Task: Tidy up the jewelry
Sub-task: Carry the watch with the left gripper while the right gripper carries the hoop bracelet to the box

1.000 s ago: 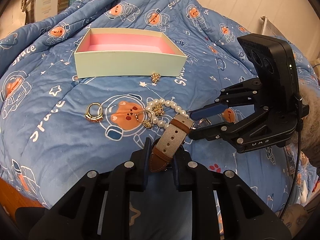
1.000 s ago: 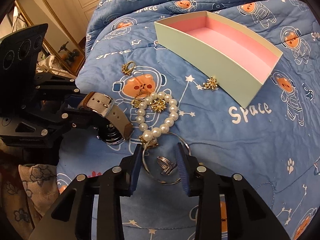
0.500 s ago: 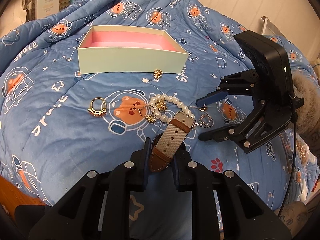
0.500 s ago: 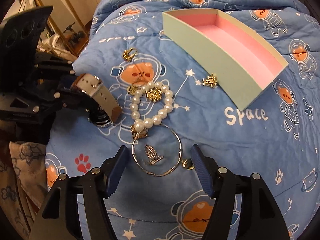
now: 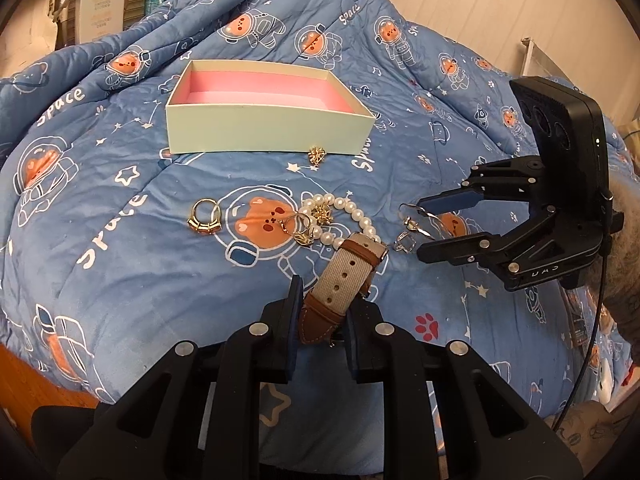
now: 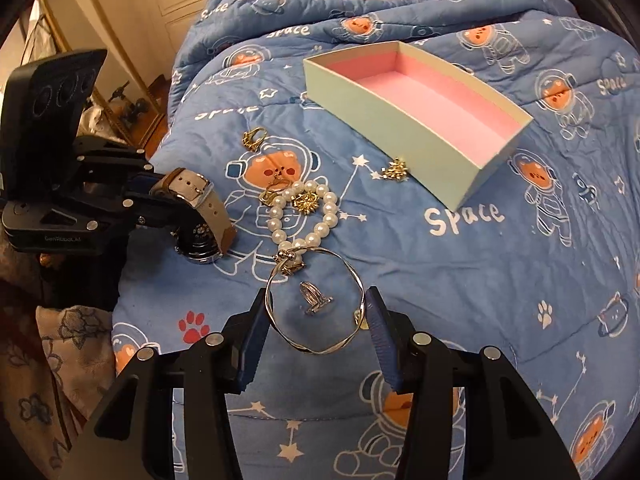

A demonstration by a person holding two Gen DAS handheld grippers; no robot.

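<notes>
The left hand-held gripper (image 5: 320, 312) is clamped on the strap of a wristwatch (image 5: 340, 280), a beige canvas band with brown leather ends; in the right wrist view the watch's dark dial (image 6: 200, 246) hangs below the fingers, just above or on the quilt (image 6: 420, 248), I cannot tell which.

The right hand-held gripper (image 6: 316, 320) has its blue-padded fingers (image 6: 378, 328) spread on either side of a twisted silver bangle (image 6: 316, 300). The bangle sits between the pads, touching or nearly touching both; whether it is squeezed is not clear. A small silver ring (image 6: 314, 298) lies inside the bangle's loop.

The far edge of the bangle meets the clasp end of a pearl bracelet (image 6: 304, 212), which lies in a loop on the blue astronaut-bear quilt spread over the bed. Inside the pearl loop sits a small gold flower-shaped piece (image 6: 306, 202), and a gold ring (image 6: 276, 190) rests against its left side. Further left and well apart lies a chunkier gold ring (image 5: 205, 220).

An open pale-green box (image 5: 264, 134) with a pink lining stands beyond the jewelry; nothing shows inside it. Another small gold flower-shaped piece (image 5: 317, 155) lies just beside the box's near wall.
</notes>
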